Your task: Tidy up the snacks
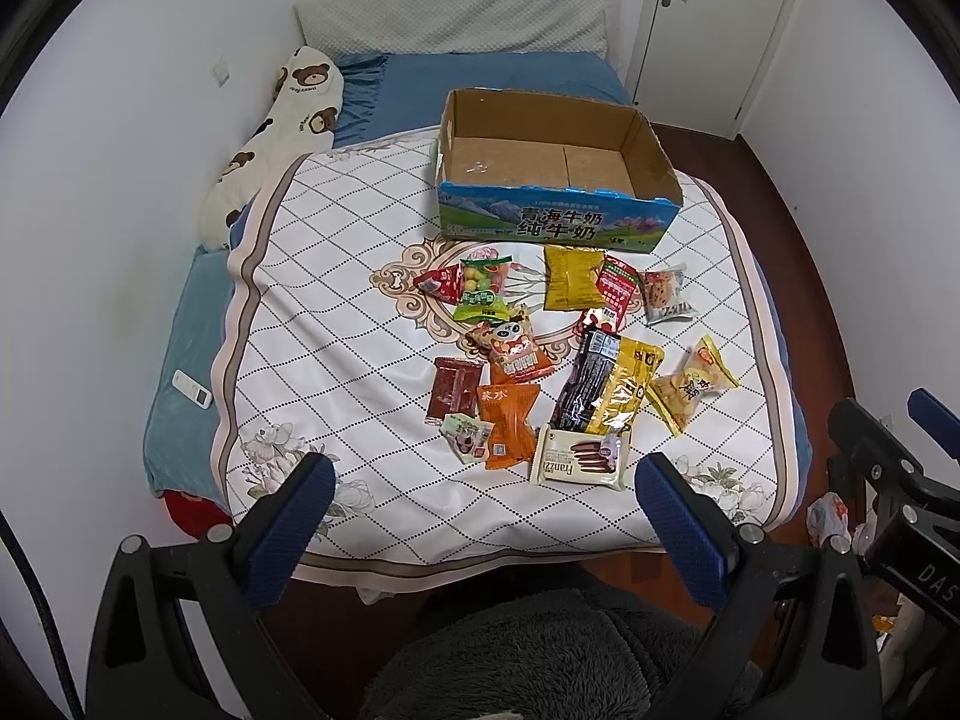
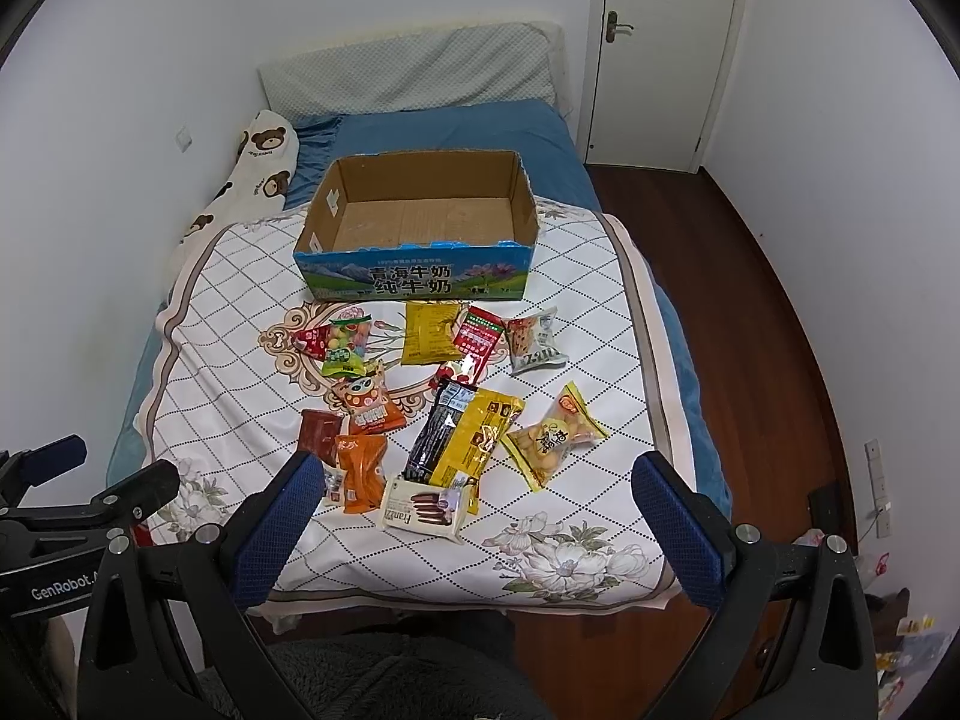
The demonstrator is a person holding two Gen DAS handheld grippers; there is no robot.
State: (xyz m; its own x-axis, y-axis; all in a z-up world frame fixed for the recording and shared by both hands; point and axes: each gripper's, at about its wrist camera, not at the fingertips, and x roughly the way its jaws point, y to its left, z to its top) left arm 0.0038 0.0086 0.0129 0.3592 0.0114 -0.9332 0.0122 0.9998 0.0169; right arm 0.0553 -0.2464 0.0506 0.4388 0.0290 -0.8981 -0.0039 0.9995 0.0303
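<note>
Several snack packets lie scattered on a white quilted blanket (image 1: 336, 324) on the bed. Among them are a white Franzzi wafer pack (image 1: 581, 461) (image 2: 427, 509), an orange packet (image 1: 507, 423) (image 2: 360, 471), a yellow bag (image 1: 571, 277) (image 2: 429, 333) and a black-and-yellow pack (image 1: 606, 384) (image 2: 462, 435). An empty open cardboard milk box (image 1: 555, 222) (image 2: 414, 279) stands behind them. My left gripper (image 1: 483, 480) is open and empty, above the near edge of the bed. My right gripper (image 2: 477, 480) is open and empty, also short of the snacks.
A bear-print pillow (image 1: 282, 120) lies along the left wall. A white remote (image 1: 192, 388) rests on the blue sheet at left. A grey headboard cushion (image 1: 456, 15) and a door (image 2: 660, 48) are behind. Wooden floor (image 2: 750, 330) runs on the right.
</note>
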